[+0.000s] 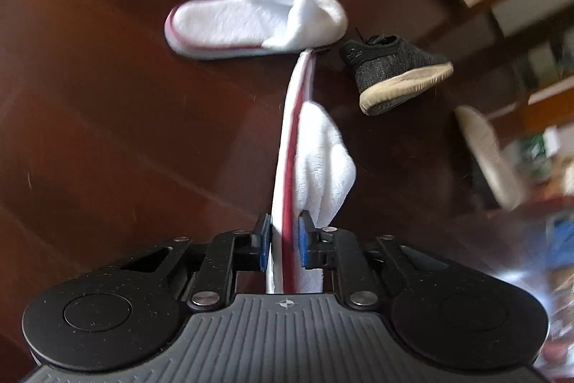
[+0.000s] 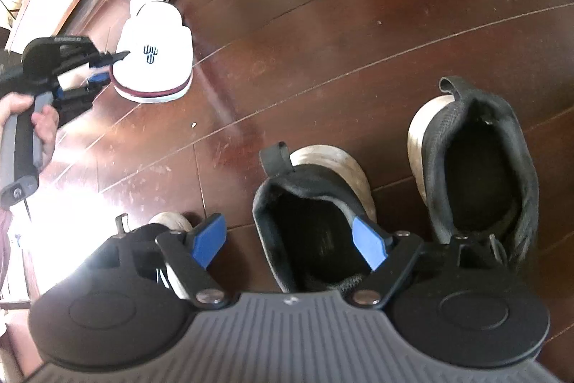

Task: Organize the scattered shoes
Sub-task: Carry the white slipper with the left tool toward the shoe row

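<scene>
Closest to us, our left gripper [image 1: 283,239] is clamping its jaws on the sole edge of a white slipper [image 1: 315,160], light and floppy, so gripping the stiffer rim suits it, while its mate [image 1: 251,20] is lying beyond on the wooden floor [image 1: 107,96]. Only the right wrist view is showing our right gripper [image 2: 290,239] hanging with jaws spread and empty over two black sneakers [image 2: 312,214] standing side by side.

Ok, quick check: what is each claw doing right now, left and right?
Left claw: closed on the white slipper, held by its sole edge.
Right claw: open, holding nothing, above a black sneaker.
</scene>
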A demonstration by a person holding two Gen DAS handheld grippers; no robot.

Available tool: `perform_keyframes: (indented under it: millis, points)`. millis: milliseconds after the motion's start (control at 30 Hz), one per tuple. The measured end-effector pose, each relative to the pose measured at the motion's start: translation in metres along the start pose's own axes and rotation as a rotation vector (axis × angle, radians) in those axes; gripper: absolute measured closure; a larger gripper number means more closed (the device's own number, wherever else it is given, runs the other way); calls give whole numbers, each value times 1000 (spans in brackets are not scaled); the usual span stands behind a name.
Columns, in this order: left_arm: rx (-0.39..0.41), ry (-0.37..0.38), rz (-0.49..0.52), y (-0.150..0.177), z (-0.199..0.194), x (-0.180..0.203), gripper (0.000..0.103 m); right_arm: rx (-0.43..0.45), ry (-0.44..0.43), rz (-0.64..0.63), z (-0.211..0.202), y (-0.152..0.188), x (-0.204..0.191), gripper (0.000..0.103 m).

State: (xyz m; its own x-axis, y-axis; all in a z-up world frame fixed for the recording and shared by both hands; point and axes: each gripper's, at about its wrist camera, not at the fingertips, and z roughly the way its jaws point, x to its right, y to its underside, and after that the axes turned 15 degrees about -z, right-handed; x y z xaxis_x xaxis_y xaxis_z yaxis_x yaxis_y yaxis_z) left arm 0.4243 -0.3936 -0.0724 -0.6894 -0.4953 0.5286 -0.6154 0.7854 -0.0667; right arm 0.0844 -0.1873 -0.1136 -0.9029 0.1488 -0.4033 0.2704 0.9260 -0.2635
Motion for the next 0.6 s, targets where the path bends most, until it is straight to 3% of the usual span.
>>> perform_keyframes:
  millis: [67,200,300,367,500,600]
  points:
    - [-10,-35,9,8,7,-11,84,-1,2,-2,-1,1,2,22]
    - [-8,-33,-16,11,11,-30,79,-8,6,-2,2,3,6,22]
    - [15,-87,16,12,19,-38,70,-6,2,-3,1,6,7,22]
    - [26,-120,40,13,24,-41,58,-5,-3,-4,1,6,7,22]
    - [48,-141,80,16,23,-38,48,5,-18,-17,-1,4,5,22]
    - [89,-146,188,24,12,-21,39,12,-24,-25,-3,3,3,22]
